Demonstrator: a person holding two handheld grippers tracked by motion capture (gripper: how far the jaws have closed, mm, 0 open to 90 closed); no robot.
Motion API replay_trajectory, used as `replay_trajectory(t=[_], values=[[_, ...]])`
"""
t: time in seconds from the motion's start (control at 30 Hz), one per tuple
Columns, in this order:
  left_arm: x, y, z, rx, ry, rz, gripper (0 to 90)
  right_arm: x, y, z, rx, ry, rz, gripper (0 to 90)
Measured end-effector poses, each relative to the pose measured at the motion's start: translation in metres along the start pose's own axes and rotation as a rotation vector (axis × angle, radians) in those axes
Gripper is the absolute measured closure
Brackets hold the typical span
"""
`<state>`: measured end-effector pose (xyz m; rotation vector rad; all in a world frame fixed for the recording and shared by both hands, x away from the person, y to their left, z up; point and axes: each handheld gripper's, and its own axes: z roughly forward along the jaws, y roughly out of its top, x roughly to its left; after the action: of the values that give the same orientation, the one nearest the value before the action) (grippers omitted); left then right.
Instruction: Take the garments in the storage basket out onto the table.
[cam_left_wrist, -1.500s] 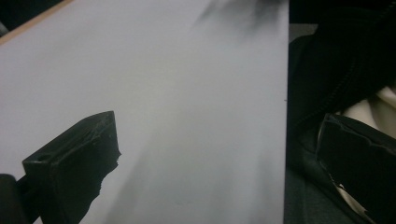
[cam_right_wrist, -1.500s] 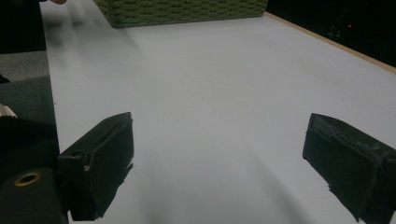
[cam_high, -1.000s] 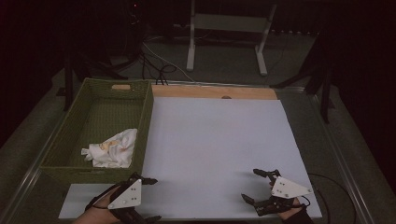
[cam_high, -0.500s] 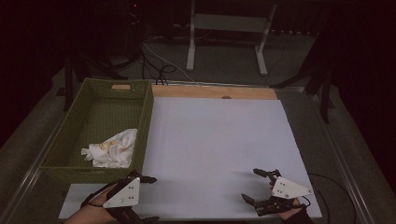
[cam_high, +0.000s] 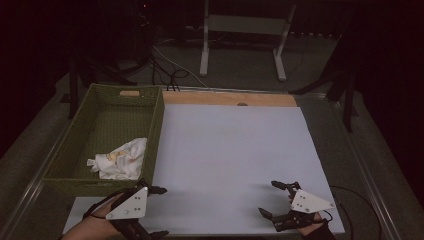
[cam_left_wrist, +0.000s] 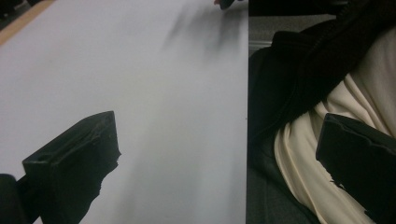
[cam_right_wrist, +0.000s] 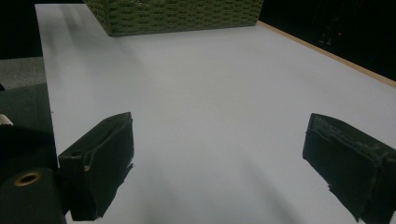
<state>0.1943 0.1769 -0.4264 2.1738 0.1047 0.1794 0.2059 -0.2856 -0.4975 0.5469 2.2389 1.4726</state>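
Two grippers sit low on the white sheet (cam_high: 235, 160), both with jaws spread wide and nothing between them. In the high view the left gripper (cam_high: 156, 211) is at about 7 o'clock on the table, just below the near wall of the green woven basket (cam_high: 156, 125); the right gripper (cam_high: 280, 200) is at about 5 o'clock, well apart from it.

The basket runs along the left edge, roughly 9 to 11 o'clock. Inside, toward its near right corner, lies a crumpled white cloth (cam_high: 120, 159) with some yellowish marks. It is the nearest thing to the left gripper, with the basket's near wall standing between them.

A wooden strip (cam_high: 230, 98) borders the sheet at 12 o'clock.

The left gripper view looks across bare sheet to the person's dark jacket (cam_left_wrist: 299, 79) and a cream garment (cam_left_wrist: 355, 102) at 3 o'clock. The right gripper view shows the basket's woven wall (cam_right_wrist: 177, 16) at 12 o'clock, its contents hidden.
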Motion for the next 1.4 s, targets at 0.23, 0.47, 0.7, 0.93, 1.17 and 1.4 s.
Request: replay_trajectory(t=[0.23,0.47,0.7,0.93,1.17,1.4], values=[[0.003,0.007,-0.008,-0.011,0.0,0.004,0.3,0.0,0.0,0.0,-0.002,0.002,-0.002,9.0],[0.005,0.012,-0.014,-0.011,0.001,0.01,0.3,0.0,0.0,0.0,-0.005,0.001,0.0,9.0],[0.009,0.02,-0.027,-0.012,0.016,0.018,0.3,0.0,0.0,0.0,-0.004,0.001,-0.002,9.0],[0.013,0.024,-0.038,-0.011,0.037,0.017,0.3,0.001,0.0,0.0,0.002,-0.003,-0.002,9.0],[0.018,0.027,-0.048,0.0,0.061,0.01,0.3,0.0,0.0,0.0,0.001,-0.005,-0.003,9.0],[0.025,0.027,-0.058,-0.006,0.085,-0.004,0.3,0.0,0.0,0.0,0.001,-0.005,-0.002,9.0]])
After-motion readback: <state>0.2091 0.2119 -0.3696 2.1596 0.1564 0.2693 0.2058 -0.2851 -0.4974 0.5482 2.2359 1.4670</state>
